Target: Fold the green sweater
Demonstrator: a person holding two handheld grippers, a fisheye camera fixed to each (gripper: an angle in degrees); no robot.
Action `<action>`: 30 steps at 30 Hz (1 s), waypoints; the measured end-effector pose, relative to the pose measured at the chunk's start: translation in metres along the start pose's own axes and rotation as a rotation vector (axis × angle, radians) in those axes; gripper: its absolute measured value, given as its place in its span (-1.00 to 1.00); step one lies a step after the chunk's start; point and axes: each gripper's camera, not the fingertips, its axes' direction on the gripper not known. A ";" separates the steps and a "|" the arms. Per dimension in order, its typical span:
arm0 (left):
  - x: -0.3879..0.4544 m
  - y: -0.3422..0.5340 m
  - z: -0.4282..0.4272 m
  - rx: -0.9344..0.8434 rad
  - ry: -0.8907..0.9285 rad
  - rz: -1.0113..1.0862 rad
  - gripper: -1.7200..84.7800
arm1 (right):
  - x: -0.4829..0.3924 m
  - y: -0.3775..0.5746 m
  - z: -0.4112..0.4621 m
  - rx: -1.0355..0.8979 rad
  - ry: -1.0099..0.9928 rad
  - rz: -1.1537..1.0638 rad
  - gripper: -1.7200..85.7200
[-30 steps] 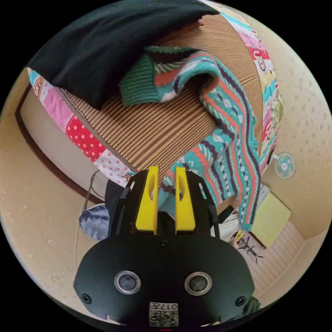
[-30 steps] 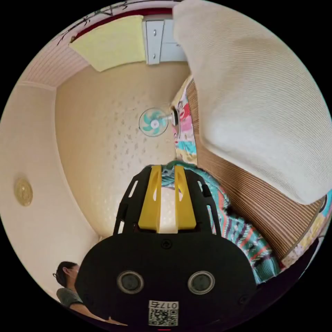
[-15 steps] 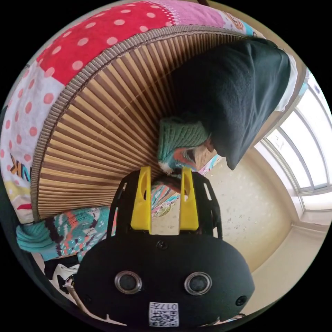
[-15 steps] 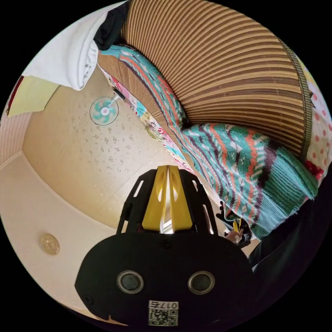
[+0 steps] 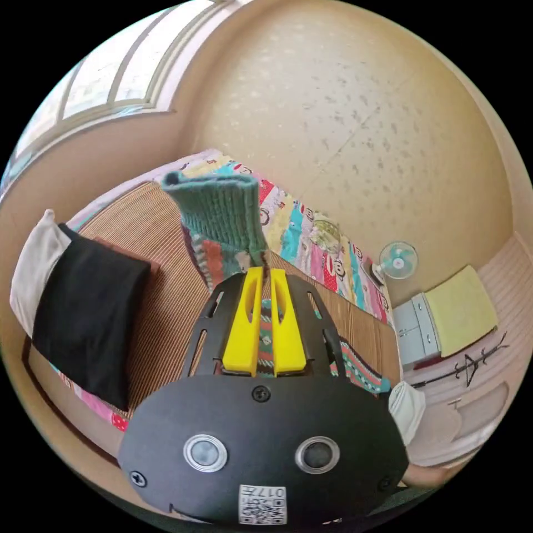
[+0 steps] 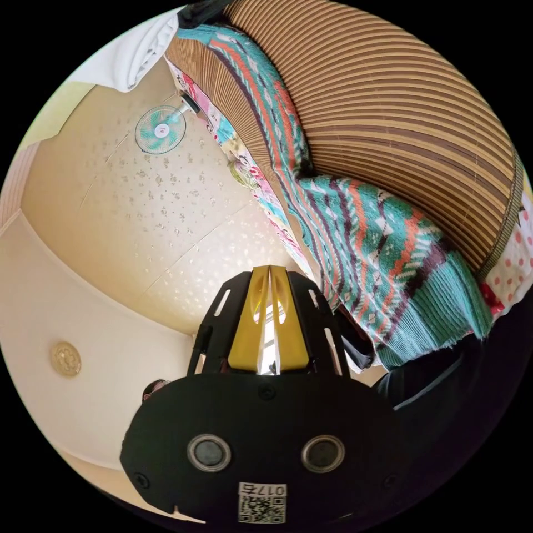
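The green sweater point(image 5: 214, 205), knit in teal, orange and purple stripes with ribbed green edges, lies on a bamboo mat point(image 5: 161, 266) on a bed. My left gripper point(image 5: 265, 272) is shut on a ribbed green end of it, which stands up above the jaw tips; more knit shows between the jaws lower down. In the right gripper view the sweater point(image 6: 361, 222) stretches across the mat point(image 6: 400, 111), and its ribbed hem hangs past the mat's edge. My right gripper point(image 6: 269, 270) is shut with nothing in it, off to the side of the sweater.
A black pillow point(image 5: 83, 327) and a white pillow point(image 5: 33, 266) rest at one end of the mat. A patchwork bedspread point(image 5: 311, 227) runs along the wall. A small fan point(image 5: 398, 260) and a grey cabinet point(image 5: 416, 330) stand beyond the bed. A person's head point(image 6: 155, 387) shows low down.
My left gripper's jaws, open half a second ago near the ribbed green end, have closed on it and raised it. The right gripper's jaws closed earlier and stay shut; both views swung round.
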 end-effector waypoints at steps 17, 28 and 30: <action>0.204 0.309 0.243 -0.808 0.227 0.290 -0.79 | 0.040 0.055 -0.090 0.039 0.154 0.070 -0.91; 0.080 0.338 0.278 -1.162 -0.389 0.217 -0.87 | 0.021 0.002 0.150 -0.418 0.842 -0.247 -0.74; 0.062 0.360 0.278 -1.263 -0.533 0.264 -0.93 | 0.030 -0.012 0.216 -0.419 0.960 -0.293 -0.72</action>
